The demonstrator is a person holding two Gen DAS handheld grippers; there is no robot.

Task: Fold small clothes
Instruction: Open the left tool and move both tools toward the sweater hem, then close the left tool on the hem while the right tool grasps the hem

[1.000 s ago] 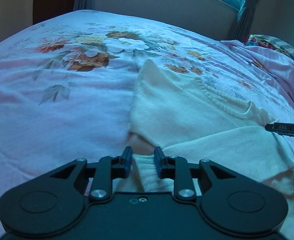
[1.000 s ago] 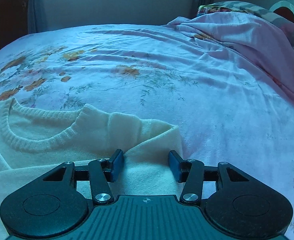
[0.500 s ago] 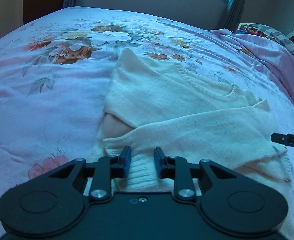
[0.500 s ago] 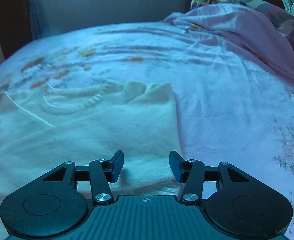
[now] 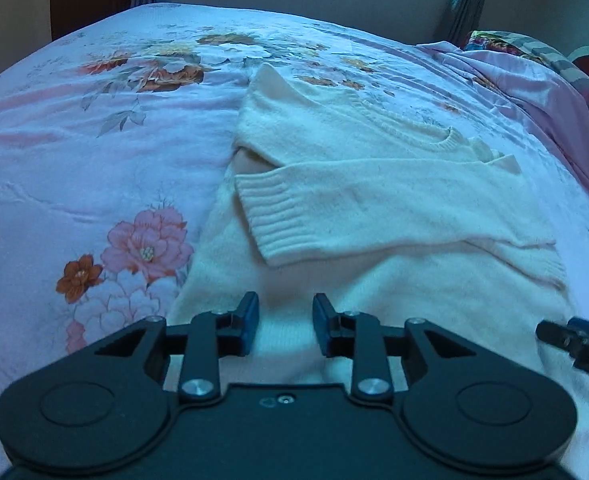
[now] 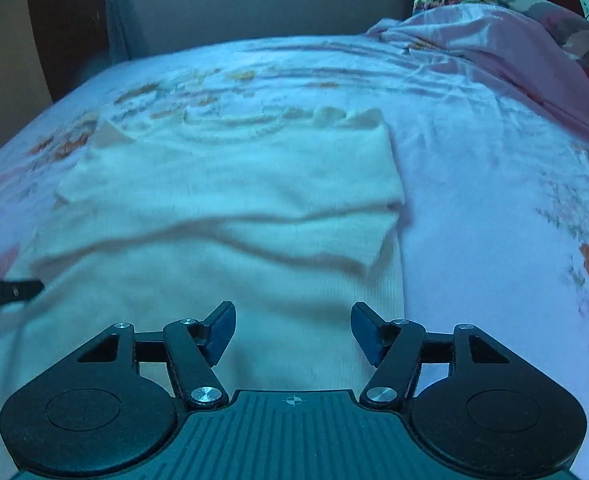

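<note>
Left tongs [image 5: 285, 330] slightly parted, right tongs [image 6: 293, 332] just spreading wider, both empty. Pinch sweater [image 5: 374, 200] hem below tongs (both layers), fold toward collar [image 5: 422, 140] ahead.

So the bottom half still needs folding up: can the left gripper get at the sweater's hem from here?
Probably yes. The left gripper hangs over the sweater near its lower part, jaws apart with nothing between them, and nothing lies on the knit there. The hem itself is hidden below the view.

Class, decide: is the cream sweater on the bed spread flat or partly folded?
Partly folded: both sleeves of the sweater lie crossed over its chest, ribbed cuff on top; the lower body is unfolded.
</note>
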